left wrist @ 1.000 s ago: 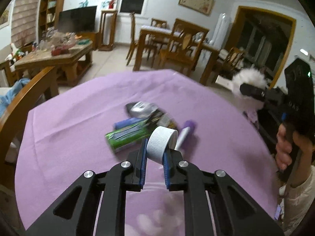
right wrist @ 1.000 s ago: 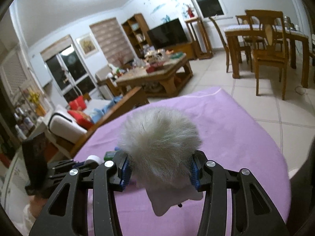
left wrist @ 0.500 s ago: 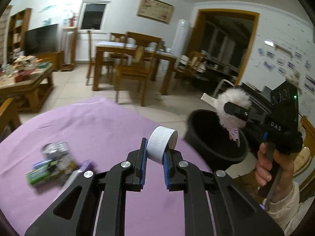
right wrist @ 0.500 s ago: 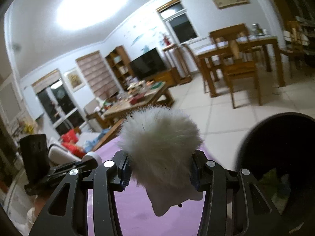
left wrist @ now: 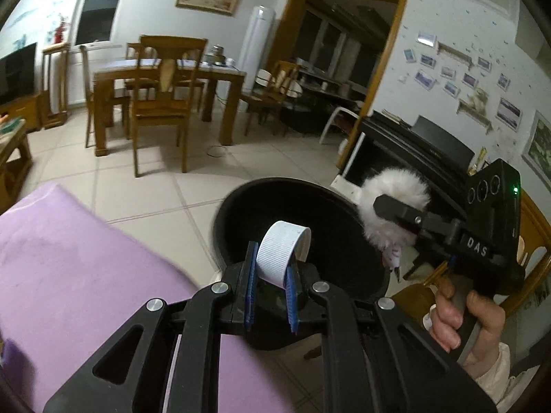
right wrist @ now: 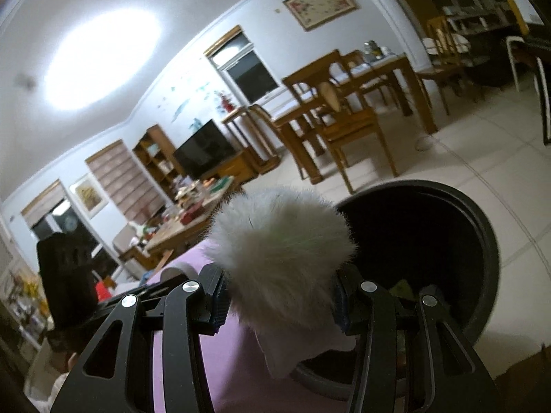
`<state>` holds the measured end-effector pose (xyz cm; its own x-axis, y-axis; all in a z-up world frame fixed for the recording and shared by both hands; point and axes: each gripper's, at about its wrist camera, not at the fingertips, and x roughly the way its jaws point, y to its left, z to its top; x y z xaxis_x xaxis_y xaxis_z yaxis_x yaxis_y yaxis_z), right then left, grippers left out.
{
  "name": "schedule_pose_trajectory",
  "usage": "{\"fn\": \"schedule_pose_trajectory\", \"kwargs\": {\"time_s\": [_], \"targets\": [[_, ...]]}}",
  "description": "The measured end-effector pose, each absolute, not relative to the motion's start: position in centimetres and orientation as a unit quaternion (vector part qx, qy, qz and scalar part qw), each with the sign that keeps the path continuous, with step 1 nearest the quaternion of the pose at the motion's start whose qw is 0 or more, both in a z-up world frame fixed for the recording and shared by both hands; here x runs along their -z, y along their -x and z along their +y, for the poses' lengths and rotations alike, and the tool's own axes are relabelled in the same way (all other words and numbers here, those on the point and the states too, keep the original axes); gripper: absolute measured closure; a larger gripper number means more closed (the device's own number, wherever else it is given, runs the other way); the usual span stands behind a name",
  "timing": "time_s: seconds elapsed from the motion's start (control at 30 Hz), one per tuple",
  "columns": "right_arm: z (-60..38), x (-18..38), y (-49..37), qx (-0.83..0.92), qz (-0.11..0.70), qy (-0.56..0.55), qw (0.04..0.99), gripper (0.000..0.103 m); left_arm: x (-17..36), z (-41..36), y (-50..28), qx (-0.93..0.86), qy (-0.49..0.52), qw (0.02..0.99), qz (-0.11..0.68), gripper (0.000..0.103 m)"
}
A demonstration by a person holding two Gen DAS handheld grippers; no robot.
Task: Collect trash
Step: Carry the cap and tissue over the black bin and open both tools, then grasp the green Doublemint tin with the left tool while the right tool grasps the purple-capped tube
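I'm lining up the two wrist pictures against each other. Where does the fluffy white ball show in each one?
Left wrist: the fluffy white ball is at right, above centre, held in the right claw beside the black bin.
Right wrist: it fills the lower centre, between the fingers.
Shared landmark: the bin.

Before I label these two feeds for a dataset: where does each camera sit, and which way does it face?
Left wrist: rides the left claw, facing past the purple table into the black trash bin; its fingers clamp a white bottle cap, and the right hand shows.
Right wrist: rides the right claw, tilted up toward the dining table; its fingers clamp a white fluffy pompom.
Shared: bin, pompom, purple table.
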<state>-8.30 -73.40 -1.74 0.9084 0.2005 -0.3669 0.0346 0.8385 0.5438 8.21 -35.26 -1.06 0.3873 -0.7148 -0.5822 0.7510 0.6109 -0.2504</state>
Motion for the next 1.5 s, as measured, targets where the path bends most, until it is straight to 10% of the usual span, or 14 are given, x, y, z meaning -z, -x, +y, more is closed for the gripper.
{"fn": "schedule_pose_trajectory", "kwargs": {"time_s": [0.73, 0.87, 1.5], "targets": [[-78.0, 5.5, 10.7, -0.010, 0.220, -0.326, 0.919, 0.045, 3.6, -42.1, -7.7, 0.459, -0.069, 0.806, 0.367, 0.084], [-77.0, 4.6, 10.3, -0.005, 0.215, -0.326, 0.920, 0.040, 3.1, -40.8, -7.9, 0.444, -0.049, 0.819, 0.359, 0.020], [-62.3, 0.7, 3.4, -0.092, 0.254, -0.246, 0.931, 0.036, 1.0, -23.9, -7.5, 0.343, -0.017, 0.881, 0.325, 0.020]]}}
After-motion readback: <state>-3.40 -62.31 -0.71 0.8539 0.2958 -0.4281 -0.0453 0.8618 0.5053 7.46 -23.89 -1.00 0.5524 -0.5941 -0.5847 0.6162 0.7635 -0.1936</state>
